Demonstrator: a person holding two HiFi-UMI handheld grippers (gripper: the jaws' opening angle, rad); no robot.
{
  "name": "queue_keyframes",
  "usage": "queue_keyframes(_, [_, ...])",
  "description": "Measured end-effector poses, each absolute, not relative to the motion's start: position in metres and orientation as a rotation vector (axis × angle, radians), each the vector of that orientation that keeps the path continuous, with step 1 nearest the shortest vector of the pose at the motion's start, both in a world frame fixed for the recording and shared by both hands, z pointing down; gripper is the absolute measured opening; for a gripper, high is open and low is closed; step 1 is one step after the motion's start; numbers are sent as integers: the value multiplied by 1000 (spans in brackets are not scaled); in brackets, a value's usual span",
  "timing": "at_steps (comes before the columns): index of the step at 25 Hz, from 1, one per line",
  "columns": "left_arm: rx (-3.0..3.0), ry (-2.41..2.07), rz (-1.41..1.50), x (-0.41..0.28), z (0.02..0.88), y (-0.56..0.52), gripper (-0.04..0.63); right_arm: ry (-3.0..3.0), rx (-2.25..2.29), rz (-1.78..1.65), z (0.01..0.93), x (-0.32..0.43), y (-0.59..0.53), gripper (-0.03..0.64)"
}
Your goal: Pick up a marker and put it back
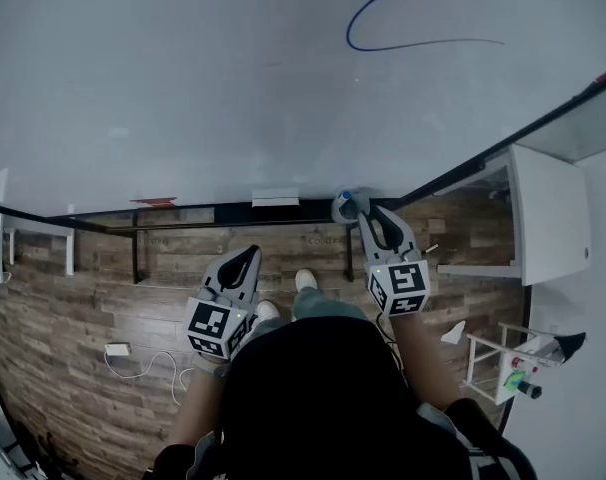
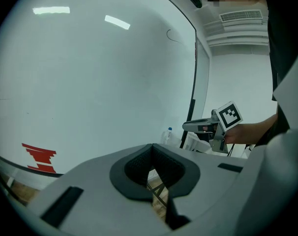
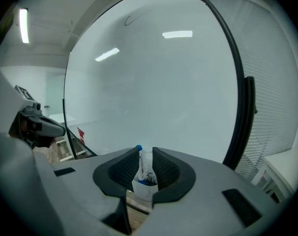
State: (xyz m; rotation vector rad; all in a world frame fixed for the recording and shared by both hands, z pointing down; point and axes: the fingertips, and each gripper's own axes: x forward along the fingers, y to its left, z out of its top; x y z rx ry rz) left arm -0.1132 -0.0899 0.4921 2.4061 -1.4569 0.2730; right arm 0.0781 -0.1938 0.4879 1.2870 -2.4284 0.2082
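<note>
At the foot of the large white whiteboard [image 3: 154, 82], the right hand-held gripper [image 3: 146, 151] stood narrowly parted, a blue-capped white marker [image 3: 138, 162] between its jaws, upright in a small white cup [image 3: 145, 187]. Closing above the cup's rim seemed wisest. The left hand-held gripper [image 2: 151, 147] hung closed and empty.

Person in dark top with two grey handheld grippers
Black top [image 1: 313, 398], grey-green trousers [image 1: 319, 304], white shoes [image 1: 305, 280]; left gripper [image 1: 249, 255] and right gripper [image 1: 369, 212] have smooth light-grey shells, black ribbed pads [image 3: 120, 173] lining a V-shaped mouth, dark rectangular slots [image 3: 64, 171] on the shell, and each carries a cube [image 1: 403, 286] of black-and-white square markers at the rear
</note>
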Motion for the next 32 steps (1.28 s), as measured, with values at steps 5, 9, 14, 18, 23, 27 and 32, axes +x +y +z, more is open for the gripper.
queue_keyframes(5, [2471, -1372, 278, -96, 490, -93, 20, -2389, 1362, 218, 483, 100, -173, 84])
queue_keyframes(9, [2525, -1299, 285, -81, 488, -96, 20, -2356, 1429, 239, 482, 119, -156, 72])
queue_keyframes(14, [2582, -1212, 289, -61, 486, -98, 20, -2317, 1509, 255, 480, 139, -135, 61])
queue_keyframes(18, [2622, -1148, 290, -45, 485, -98, 20, -2289, 1553, 277, 481, 151, -117, 54])
queue_keyframes(23, [2630, -1108, 294, -29, 487, -99, 20, -2269, 1581, 303, 485, 161, -99, 46])
queue_keyframes(27, [2640, -1077, 301, -18, 489, -99, 20, -2267, 1581, 314, 486, 163, -88, 38])
queue_keyframes(32, [2671, -1042, 300, -6, 490, -98, 20, -2274, 1574, 325, 488, 163, -81, 32])
